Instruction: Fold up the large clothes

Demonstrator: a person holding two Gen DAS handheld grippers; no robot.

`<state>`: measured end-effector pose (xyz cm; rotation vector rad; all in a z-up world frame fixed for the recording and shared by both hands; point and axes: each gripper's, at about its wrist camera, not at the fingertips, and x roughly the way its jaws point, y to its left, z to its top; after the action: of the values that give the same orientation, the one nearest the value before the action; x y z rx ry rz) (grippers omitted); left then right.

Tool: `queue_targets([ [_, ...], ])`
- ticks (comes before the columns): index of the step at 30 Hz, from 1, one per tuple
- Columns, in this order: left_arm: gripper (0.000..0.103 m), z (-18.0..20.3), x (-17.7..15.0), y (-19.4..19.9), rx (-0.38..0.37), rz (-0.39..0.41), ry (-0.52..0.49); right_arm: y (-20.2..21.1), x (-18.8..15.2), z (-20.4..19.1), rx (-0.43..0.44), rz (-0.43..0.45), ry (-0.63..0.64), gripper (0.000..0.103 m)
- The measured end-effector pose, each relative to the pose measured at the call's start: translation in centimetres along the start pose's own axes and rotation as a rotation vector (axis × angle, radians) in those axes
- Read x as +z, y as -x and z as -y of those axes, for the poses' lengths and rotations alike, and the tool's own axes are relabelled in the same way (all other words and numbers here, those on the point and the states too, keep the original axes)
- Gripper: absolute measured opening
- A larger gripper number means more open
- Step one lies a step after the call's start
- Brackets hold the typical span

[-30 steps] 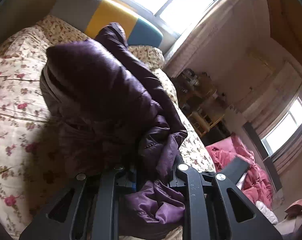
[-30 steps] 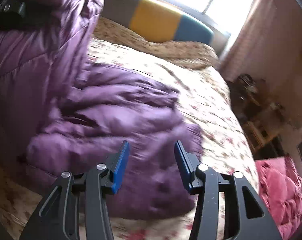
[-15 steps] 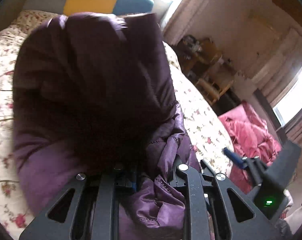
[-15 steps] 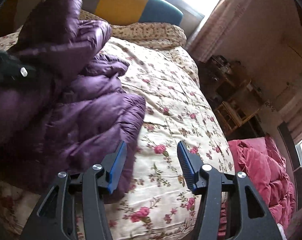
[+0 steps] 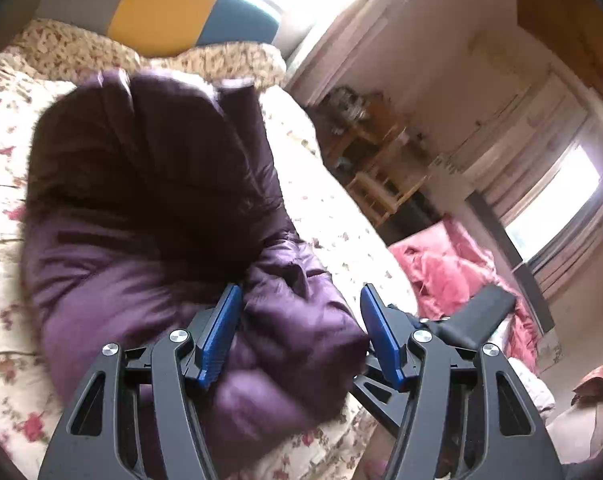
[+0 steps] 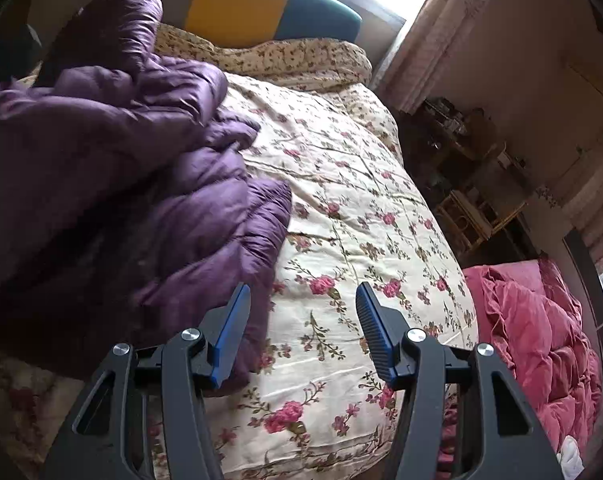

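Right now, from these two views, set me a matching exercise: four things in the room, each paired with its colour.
Things:
1. jacket
2. quilt
3. tong pads
4. blanket

Colours:
A. blue
B. pink-red
C. purple
D. cream with roses

Pairs: 1-C, 2-D, 3-A, 4-B

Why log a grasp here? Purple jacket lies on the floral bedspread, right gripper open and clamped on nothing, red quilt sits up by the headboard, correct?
Wrong on the red quilt: the right wrist view shows it beyond the bed's foot end, far from the headboard. The purple jacket, floral bedspread and open, empty right gripper check out.
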<state>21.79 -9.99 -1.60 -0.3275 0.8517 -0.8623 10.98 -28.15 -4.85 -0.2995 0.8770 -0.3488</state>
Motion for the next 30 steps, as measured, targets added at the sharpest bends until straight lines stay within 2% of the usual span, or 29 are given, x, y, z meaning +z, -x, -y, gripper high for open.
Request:
queue_targets([
  [2,0.061,-0.9,-0.3,2.5,-0.004,0.036,0.018,0.8,0.3,-0.2,0.011,0.013,0.004,0.055],
  [5,0.061,-2.2,-1.4,4.6,0.05,0.078,0.059,2.4,0.6,-0.5,0.034,0.036,0.004,0.055],
  [9,0.061,-6.6,-3.4,7.0,0.185,0.097,0.142,5.1,1.1,-1.1,0.076,0.077,0.005,0.056],
  [13,0.058,-9.1,-5.7,7.7,0.323,0.07,0.147,7.7,2.0,-2.1,0.137,0.119,0.004,0.058],
  [16,0.051,-9.8,-7.0,7.2,0.346,0.04,0.142,9.2,2.7,-3.0,0.177,0.145,0.003,0.06],
  [18,0.044,-9.9,-7.3,6.7,0.338,0.023,0.135,10.1,3.3,-3.7,0.202,0.166,0.005,0.062],
  [20,0.043,-9.6,-7.6,6.1,0.338,0.017,0.125,10.6,3.8,-4.4,0.214,0.177,0.009,0.062],
  [21,0.039,-9.6,-7.8,6.0,0.332,0.015,0.117,10.8,4.1,-4.8,0.22,0.181,0.014,0.062],
  [26,0.037,-9.0,-7.6,5.5,0.331,0.005,0.071,10.5,5.0,-6.1,0.228,0.182,0.029,0.061],
  [30,0.031,-8.5,-7.4,4.9,0.331,-0.005,0.033,10.6,5.0,-6.5,0.225,0.173,0.043,0.058],
])
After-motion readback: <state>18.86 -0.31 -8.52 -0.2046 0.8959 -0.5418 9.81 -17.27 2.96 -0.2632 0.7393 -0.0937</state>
